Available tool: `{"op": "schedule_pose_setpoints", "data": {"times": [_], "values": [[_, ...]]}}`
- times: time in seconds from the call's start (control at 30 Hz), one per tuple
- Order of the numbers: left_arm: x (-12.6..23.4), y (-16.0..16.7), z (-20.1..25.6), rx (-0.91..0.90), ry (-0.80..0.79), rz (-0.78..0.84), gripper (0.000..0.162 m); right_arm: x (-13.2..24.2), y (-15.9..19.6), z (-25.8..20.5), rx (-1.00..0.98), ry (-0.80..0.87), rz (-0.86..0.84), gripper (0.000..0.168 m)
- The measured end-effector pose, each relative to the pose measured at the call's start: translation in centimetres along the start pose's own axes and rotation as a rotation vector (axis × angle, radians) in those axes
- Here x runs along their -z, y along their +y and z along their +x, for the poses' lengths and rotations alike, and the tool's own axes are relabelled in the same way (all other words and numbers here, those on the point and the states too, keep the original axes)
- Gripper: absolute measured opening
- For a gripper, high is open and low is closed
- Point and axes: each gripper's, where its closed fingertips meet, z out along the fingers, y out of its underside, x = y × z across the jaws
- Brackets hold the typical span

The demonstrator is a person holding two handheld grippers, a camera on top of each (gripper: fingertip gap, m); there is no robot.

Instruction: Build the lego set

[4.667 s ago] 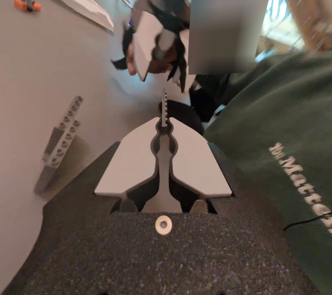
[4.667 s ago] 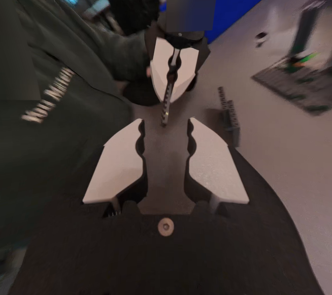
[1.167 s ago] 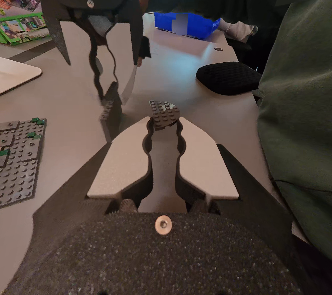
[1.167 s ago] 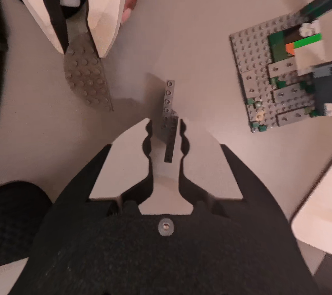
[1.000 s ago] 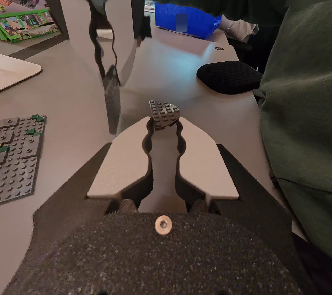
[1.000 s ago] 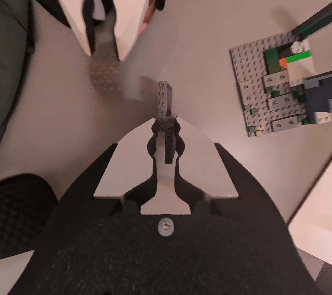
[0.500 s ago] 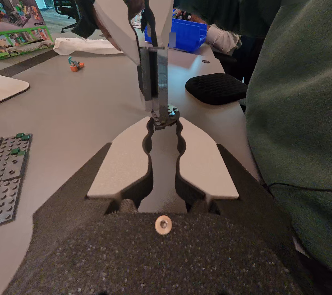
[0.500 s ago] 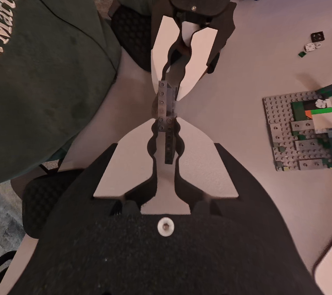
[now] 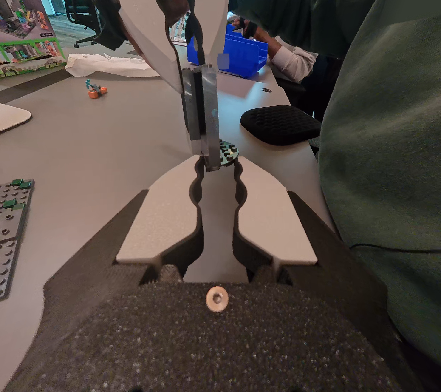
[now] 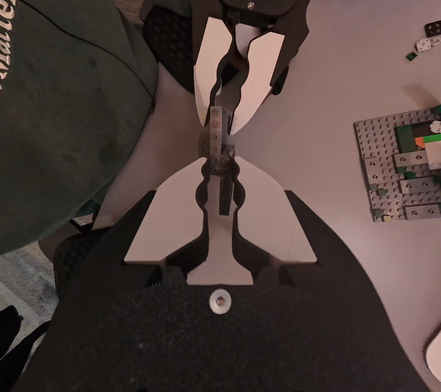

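Left wrist view: a pale grey bench (image 9: 95,141) fills the scene, and everything here is placed relative to the dark grey rounded studded lego plate (image 9: 226,151) held level above it. The left hand-held gripper (image 9: 218,161) is clamped on the near edge of that plate. Standing on end upon the plate's studs is a long dark grey lego beam assembly, two bars joined side by side (image 9: 201,113). The right hand-held gripper (image 9: 191,75) comes down from above the plate and is closed on the upper part of the beam.

About a second ago the beam lay on the bench to the left of the plate, with the right hand-held gripper only closing round it. It has since been lifted, turned upright and brought down onto the plate. The step in hand looks like joining the two pieces; whether the studs have fully seated cannot be told.

Left of the plate, on the bench, lies a large grey square studded baseplate carrying green and grey bricks (image 10: 393,165). Far beyond the plate to the left is a small orange and teal lego figure (image 9: 95,90). Beyond it and to the right sits a blue plastic bin (image 9: 238,58).
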Motion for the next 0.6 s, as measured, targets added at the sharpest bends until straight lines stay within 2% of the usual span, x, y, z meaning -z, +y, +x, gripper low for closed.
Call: {"op": "schedule_pose_setpoints", "data": {"times": [0.6], "values": [[0.31, 0.01, -0.29, 0.125, 0.067, 0.024, 0.024, -0.34, 0.78, 0.57, -0.105, -0.042, 0.007, 0.016]]}}
